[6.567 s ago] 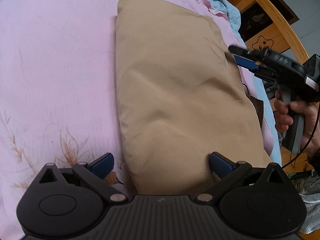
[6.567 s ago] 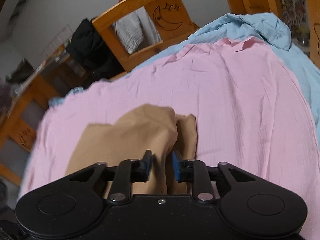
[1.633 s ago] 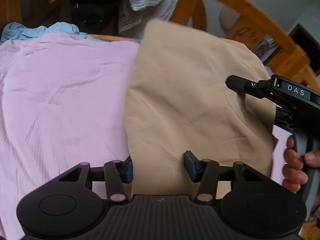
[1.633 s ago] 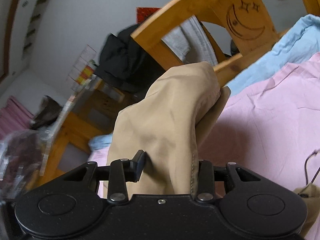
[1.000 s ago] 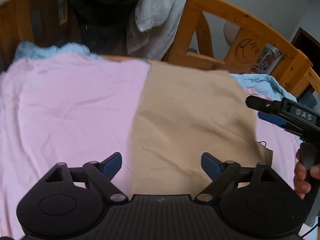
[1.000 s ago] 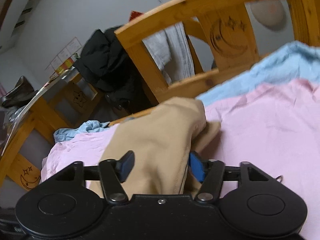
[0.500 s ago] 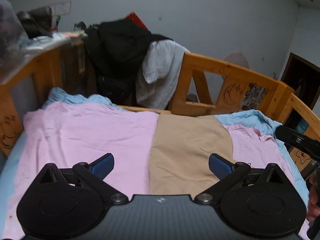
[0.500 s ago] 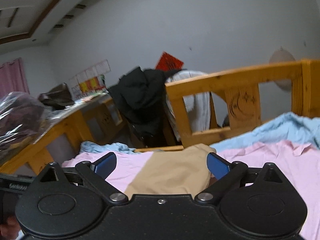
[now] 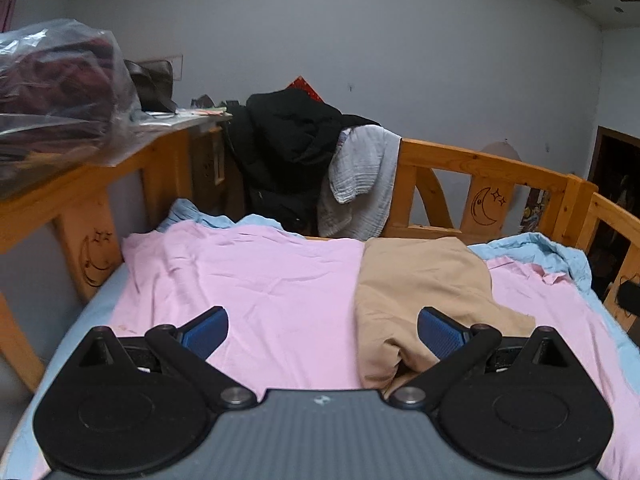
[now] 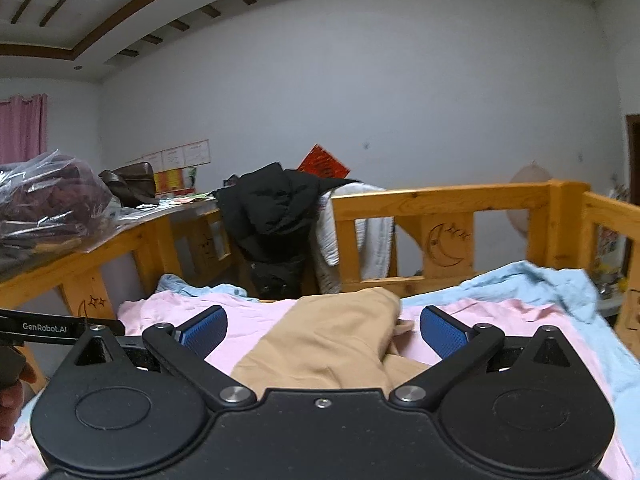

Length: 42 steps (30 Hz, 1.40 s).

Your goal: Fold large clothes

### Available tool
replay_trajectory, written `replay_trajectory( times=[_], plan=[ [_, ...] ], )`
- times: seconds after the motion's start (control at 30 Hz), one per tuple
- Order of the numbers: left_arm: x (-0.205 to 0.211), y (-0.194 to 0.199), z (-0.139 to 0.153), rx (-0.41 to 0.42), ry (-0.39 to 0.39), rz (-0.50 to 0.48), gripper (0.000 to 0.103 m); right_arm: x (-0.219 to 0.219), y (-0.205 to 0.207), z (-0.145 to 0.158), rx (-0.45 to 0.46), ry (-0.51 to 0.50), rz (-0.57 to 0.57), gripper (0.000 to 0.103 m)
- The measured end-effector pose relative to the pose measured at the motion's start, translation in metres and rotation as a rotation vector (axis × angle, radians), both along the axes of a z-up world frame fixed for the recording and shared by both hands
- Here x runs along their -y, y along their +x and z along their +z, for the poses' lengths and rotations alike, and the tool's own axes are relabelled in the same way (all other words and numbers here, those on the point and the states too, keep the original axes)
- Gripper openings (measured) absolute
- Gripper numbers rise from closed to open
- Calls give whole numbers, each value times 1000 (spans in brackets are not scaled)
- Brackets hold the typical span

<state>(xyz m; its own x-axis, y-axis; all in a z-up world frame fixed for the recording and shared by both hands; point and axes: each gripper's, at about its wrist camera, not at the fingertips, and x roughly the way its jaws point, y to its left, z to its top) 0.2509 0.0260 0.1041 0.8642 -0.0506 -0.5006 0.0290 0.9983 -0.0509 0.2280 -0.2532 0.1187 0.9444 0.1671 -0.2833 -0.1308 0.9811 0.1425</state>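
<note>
A tan garment (image 9: 424,280) lies folded in a long strip on the pink sheet (image 9: 260,280), running toward the far rail. My left gripper (image 9: 320,320) is open, raised above the bed, with the garment's near end under its right finger (image 9: 440,332) and no pad touching it. The jaws of my right gripper (image 10: 323,318) are opening wide. The tan garment (image 10: 332,336) lies on the bed ahead of and below them, free of both pads. At the left edge of the right wrist view is part of the left gripper's body (image 10: 60,327), held by a hand (image 10: 8,396).
A wooden bed rail (image 9: 480,164) with moon carvings runs along the far side, with a black jacket (image 9: 288,148) and a pale grey cloth (image 9: 360,172) draped over it. Blue bedding (image 9: 532,248) is bunched at the right. A plastic bag (image 9: 60,80) sits on the left shelf.
Both grippers opened and let go of the tan garment, then drew back and upward from it. The garment now lies flat on the bed, farther away in both views.
</note>
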Motion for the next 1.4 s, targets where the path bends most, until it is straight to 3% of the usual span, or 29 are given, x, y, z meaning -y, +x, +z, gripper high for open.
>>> replay_trajectory(
  times=[0.23,0.57,0.63,0.7,0.77,0.87,1.1,1.4],
  plan=[
    [0,-51,-12,-38,66,-31,102,-17,-60,-13,35,-49,-51,102],
    [-14,-135,-3,-55,117,-29,103,-37,-135,-17,-48,-14,-105,102],
    [-15,-151,-6,-44,123,5,103,-38,-145,-19,-80,-24,-94,102],
    [-16,-167,-17,-56,58,90,103,-35,-156,-20,-86,-30,-76,102],
    [-21,-175,-26,-77,-30,85,103,-32,-168,-24,-97,-49,-60,102],
    [-20,-180,-28,-71,11,98,103,-28,-183,-34,-113,-78,-36,102],
    [2,-188,-29,-21,107,6,103,-18,-194,-43,-119,-88,-36,102],
    [11,-189,-34,-43,101,-1,103,-13,-193,-46,-128,-57,-43,102]
  ],
)
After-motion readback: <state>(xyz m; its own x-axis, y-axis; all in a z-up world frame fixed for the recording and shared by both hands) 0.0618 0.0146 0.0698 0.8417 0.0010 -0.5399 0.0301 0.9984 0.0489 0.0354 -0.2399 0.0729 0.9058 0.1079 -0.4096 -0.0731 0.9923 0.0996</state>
